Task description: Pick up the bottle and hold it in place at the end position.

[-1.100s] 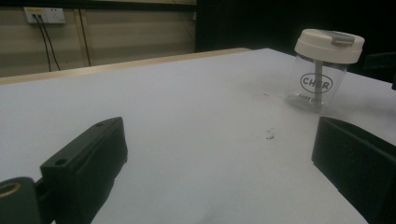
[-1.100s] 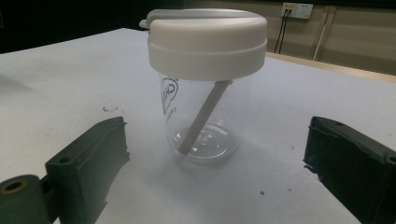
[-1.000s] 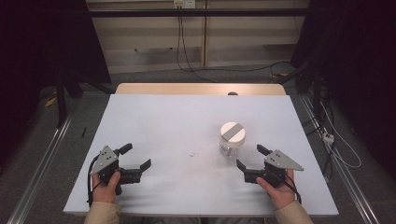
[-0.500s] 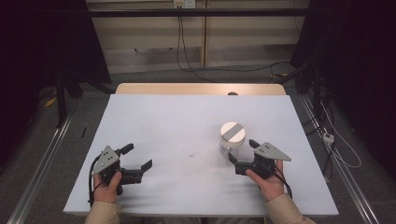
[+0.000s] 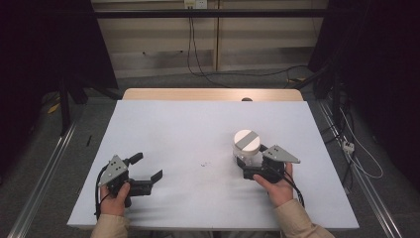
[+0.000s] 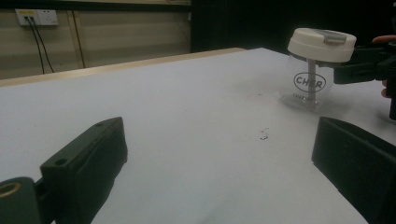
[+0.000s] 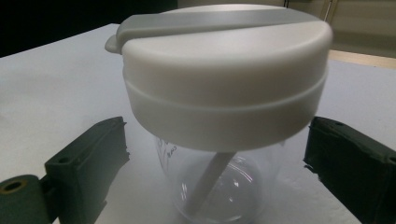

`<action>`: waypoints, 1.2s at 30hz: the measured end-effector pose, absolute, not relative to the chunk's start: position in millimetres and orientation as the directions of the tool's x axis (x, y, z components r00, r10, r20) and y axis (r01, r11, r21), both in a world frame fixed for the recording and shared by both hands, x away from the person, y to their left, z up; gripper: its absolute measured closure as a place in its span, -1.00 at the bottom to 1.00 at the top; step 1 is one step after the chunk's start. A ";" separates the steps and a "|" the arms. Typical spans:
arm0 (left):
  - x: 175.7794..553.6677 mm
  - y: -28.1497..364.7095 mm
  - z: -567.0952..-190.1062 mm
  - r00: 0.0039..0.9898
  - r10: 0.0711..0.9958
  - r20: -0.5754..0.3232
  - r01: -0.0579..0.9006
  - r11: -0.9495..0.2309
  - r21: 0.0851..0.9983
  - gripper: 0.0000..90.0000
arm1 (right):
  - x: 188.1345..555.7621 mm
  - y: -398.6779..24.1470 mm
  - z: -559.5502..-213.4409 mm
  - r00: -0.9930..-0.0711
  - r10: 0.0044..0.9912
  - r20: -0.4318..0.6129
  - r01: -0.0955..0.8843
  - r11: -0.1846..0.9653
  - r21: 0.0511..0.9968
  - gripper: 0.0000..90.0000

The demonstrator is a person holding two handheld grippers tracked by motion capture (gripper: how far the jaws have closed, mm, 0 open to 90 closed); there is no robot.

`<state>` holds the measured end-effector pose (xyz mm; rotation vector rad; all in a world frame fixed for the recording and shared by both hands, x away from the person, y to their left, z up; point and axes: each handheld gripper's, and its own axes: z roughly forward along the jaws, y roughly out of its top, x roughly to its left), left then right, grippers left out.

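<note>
A clear jar [image 5: 246, 151] with a white lid [image 7: 224, 79] and a grey strip across its top stands upright on the right half of the table, a thin white stem visible inside the glass. The right gripper [image 5: 250, 167] has its jaws spread open on either side of the jar's clear body, just below the lid; in the right gripper view a gap shows between each black jaw and the glass, so the jar is bracketed but not yet squeezed. By my reading the approach is done and the closing, lifting or steadying is all left to do. The left gripper [image 5: 148, 173] rests low near the front left of the table, well apart from the jar, its jaws wide open and holding nothing. The table [image 5: 188, 134] is covered in a plain pale sheet, with a few small specks [image 6: 264, 135] lying between the two grippers. Beyond its far wooden edge are a grey floor, trailing cables [image 5: 203, 54] and a wall socket [image 6: 36, 17], with dark curtains at both sides.
</note>
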<state>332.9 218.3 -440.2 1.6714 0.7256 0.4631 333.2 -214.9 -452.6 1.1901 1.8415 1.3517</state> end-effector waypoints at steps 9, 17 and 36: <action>333.2 218.4 -440.5 0.730 0.677 -0.089 0.216 -0.106 0.971 -0.93 | 342.4 -208.6 -453.2 -0.443 0.893 0.079 0.341 0.086 0.936 -0.88; 333.1 218.1 -440.5 0.731 0.676 -0.090 0.217 -0.105 0.971 -0.93 | 349.7 -205.8 -455.3 -0.425 0.901 0.082 0.356 0.084 0.931 -0.89; 333.1 219.5 -439.9 0.726 0.681 -0.090 0.216 -0.102 0.971 -0.93 | 359.5 -198.4 -458.3 -0.417 0.906 0.069 0.365 0.097 0.926 -0.73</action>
